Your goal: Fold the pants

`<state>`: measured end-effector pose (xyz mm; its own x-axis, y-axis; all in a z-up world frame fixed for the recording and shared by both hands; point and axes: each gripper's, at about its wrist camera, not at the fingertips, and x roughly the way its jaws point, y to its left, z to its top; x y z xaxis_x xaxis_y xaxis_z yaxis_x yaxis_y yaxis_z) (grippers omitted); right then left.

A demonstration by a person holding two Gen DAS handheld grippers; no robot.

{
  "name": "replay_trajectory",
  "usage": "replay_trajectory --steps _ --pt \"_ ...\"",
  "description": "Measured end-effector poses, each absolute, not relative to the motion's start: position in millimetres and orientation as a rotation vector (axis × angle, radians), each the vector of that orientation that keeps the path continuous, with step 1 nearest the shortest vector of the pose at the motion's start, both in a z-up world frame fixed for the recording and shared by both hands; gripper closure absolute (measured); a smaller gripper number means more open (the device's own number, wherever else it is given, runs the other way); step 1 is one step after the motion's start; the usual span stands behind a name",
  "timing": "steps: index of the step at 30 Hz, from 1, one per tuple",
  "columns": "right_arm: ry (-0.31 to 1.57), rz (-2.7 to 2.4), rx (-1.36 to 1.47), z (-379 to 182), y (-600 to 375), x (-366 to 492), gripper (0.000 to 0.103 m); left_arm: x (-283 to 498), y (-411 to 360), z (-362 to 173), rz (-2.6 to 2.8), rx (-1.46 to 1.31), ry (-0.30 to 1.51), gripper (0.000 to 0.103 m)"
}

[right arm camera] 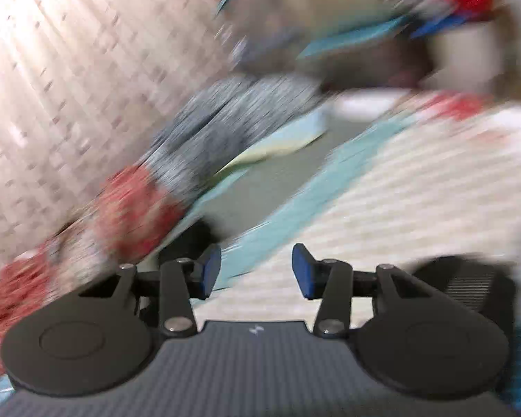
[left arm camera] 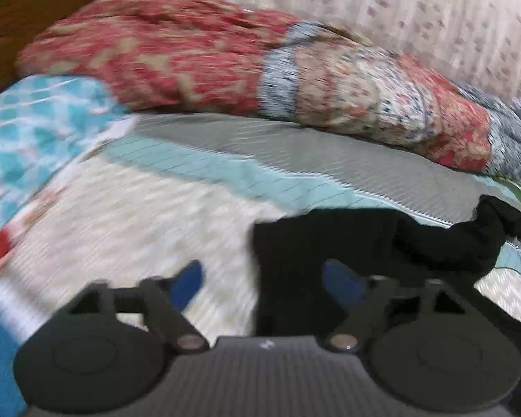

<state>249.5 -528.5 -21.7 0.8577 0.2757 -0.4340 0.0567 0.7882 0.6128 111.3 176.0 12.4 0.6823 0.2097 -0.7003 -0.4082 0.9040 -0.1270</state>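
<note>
Blue-padded fingers of the left hand-held gripper [left arm camera: 264, 283] stood spread wide, holding nothing, just above the bed's quilted cover [left arm camera: 156, 215]. Black pants [left arm camera: 347, 243] lay bunched on that cover, partly between the fingers and mostly beneath the right finger [left arm camera: 344, 283], with a crumpled end trailing off to the right. Whether the finger touched the cloth could not be told. Behind them, a red patterned quilt [left arm camera: 177, 48] lay heaped beside a pale floral curtain [left arm camera: 416, 17]. The right hand-held gripper [right arm camera: 257, 271] was likewise spread and empty over the striped cover [right arm camera: 416, 191]; this view was heavily blurred, and only a dark patch at its right edge [right arm camera: 469, 285] showed, unidentifiable.
</note>
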Motion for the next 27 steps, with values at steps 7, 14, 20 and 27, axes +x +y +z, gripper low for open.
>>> replay_trajectory --steps 7,14,20,27 --pt "0.710 0.151 0.685 -39 -484 418 0.044 240 193 -60 0.341 -0.301 0.856 0.008" --pt "0.801 -0.022 0.767 -76 -454 468 0.073 259 193 -84 0.359 -0.351 0.861 0.079" --pt "0.475 -0.010 0.801 1 -505 431 0.093 216 217 -29 0.386 -0.461 0.675 0.098" --pt "0.436 -0.116 0.773 36 -618 328 0.093 124 202 -4 0.319 -0.581 0.575 0.100"
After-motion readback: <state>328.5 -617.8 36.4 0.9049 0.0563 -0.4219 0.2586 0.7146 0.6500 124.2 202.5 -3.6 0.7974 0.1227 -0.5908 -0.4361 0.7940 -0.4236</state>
